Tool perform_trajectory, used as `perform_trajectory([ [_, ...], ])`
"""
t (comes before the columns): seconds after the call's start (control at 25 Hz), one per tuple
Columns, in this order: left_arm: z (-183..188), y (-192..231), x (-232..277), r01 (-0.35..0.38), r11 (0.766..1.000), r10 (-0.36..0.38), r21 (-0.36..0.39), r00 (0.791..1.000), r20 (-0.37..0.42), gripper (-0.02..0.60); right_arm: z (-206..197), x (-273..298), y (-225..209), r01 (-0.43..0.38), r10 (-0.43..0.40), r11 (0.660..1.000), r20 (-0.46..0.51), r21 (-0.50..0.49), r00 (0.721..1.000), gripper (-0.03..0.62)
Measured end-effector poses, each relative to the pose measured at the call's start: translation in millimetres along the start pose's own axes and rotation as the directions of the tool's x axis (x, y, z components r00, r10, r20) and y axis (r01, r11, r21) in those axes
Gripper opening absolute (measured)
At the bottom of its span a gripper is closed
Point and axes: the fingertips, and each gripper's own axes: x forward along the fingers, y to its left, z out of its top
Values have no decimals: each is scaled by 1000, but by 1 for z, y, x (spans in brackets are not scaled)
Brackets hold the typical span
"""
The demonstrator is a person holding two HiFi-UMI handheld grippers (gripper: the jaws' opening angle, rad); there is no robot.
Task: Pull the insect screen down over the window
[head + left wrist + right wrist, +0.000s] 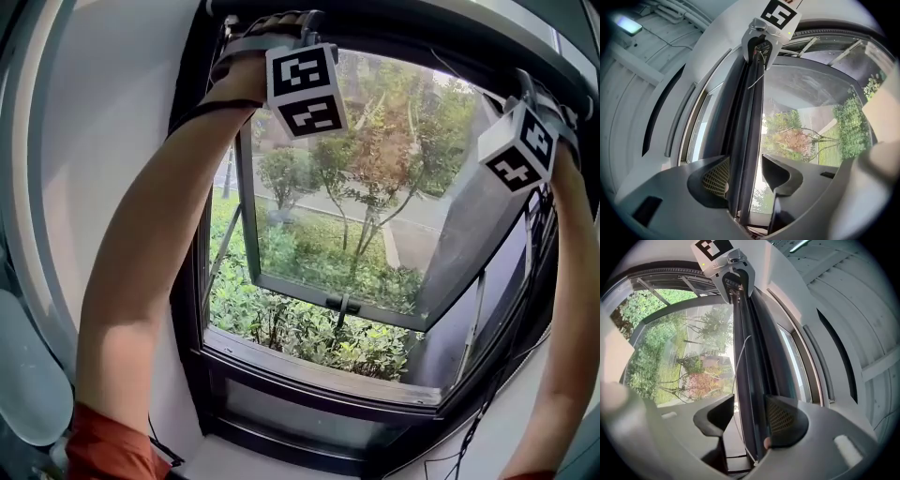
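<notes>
Insect screen bar (751,103) between parted jaws of left gripper (746,159) and right gripper (750,398), unseen from head view

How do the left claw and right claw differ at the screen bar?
The left claw straddles the screen bar near the window's left end, the right claw near its right. In the left gripper view the bar sits against the left-hand pad; in the right gripper view, the right-hand pad. Both stand open around it.
</notes>
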Motion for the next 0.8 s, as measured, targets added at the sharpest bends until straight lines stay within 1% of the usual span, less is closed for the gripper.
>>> perform_trajectory([
  [0.36, -6, 1, 15, 6, 1000, -5, 24, 999, -32, 199, -1, 3, 0, -4, 4, 1000, 1, -6, 1000, 219],
  [0.56, -5, -1, 24, 11, 999, -9, 40, 998, -56, 202, -2, 9, 2, -30, 29, 999, -26, -36, 999, 218],
  [0.68, -5, -1, 25, 13, 998, -10, 53, 998, -62, 202, -3, 11, 1, -12, 11, 998, -17, -56, 1000, 219],
  [0.8, -5, -3, 24, 19, 997, -15, 78, 998, -61, 204, -4, 10, 2, -4, 3, 999, -3, -37, 1000, 219],
])
